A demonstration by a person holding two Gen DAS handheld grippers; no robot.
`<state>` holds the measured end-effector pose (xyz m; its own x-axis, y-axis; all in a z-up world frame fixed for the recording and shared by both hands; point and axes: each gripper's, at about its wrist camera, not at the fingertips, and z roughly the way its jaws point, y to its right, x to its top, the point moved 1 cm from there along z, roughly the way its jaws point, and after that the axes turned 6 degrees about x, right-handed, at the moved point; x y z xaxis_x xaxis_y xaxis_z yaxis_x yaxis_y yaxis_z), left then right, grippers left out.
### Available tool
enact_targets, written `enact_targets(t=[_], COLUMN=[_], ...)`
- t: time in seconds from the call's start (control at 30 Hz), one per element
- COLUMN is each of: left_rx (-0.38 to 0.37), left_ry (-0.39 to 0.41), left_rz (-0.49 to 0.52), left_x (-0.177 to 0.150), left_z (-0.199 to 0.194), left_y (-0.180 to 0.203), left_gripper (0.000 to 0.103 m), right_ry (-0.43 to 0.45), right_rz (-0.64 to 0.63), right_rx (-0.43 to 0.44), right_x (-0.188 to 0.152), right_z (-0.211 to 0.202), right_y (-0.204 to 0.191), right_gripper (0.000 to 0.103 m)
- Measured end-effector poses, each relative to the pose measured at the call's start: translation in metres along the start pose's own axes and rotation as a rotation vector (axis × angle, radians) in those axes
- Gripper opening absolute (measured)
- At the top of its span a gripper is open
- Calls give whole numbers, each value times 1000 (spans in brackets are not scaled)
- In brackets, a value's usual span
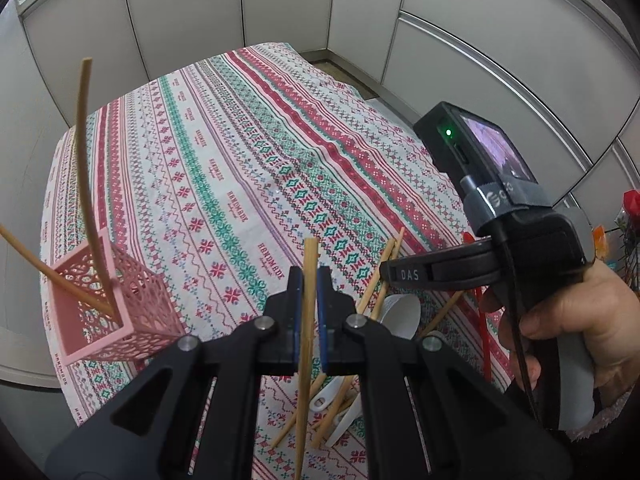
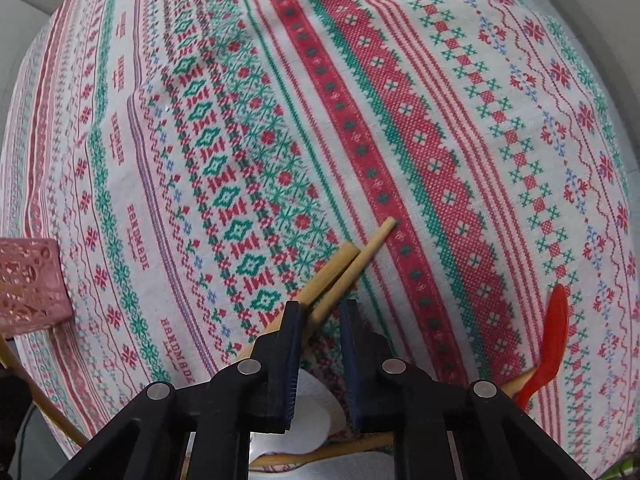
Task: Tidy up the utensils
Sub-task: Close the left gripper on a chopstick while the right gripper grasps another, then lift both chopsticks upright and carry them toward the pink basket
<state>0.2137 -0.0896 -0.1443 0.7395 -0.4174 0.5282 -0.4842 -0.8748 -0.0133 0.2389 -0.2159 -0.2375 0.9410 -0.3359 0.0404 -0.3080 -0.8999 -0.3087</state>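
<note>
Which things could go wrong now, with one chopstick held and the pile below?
The left gripper pinches its chopstick mid-length, so it may swing or slip before reaching the pink basket. The right gripper has been closing over two crossed chopsticks; it might catch both or push them aside.

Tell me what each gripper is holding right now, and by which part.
Left gripper pinches one wooden chopstick near its thick upper end. Right gripper hangs over two chopsticks; no grip shows.
</note>
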Motion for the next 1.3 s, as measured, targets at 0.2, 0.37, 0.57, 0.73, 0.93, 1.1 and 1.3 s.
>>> enact_targets(t=[0.2,0.37,0.57,0.73,0.93,1.1,1.3], left_rx=[1,5,8,11,17,13,-4], left_ry=[5,-2,-3,-3,12,52,113], left_rz=[-3,-7,-15,-24,-36,-63,-99], left_x=[-2,-5,-7,-7,-8,-10,-15], left_z=[-4,-4,-6,-6,-11,-27,-55], left_y=[-5,-8,-10,-12,-15,-22,-30], left_gripper=[8,8,8,8,8,8,8], right_ry=[-16,-7,17,35,95,125,199], right_rz=[6,50,135,176,142,143,83], right_rx=[7,46,74,89,103,191,297], right_x=[-2,9,24,35,40,35,23], right_z=[2,4,3,3,-1,-5,-46], right_y=[2,10,27,32,33,37,26], right_gripper=[17,17,6,6,4,4,3])
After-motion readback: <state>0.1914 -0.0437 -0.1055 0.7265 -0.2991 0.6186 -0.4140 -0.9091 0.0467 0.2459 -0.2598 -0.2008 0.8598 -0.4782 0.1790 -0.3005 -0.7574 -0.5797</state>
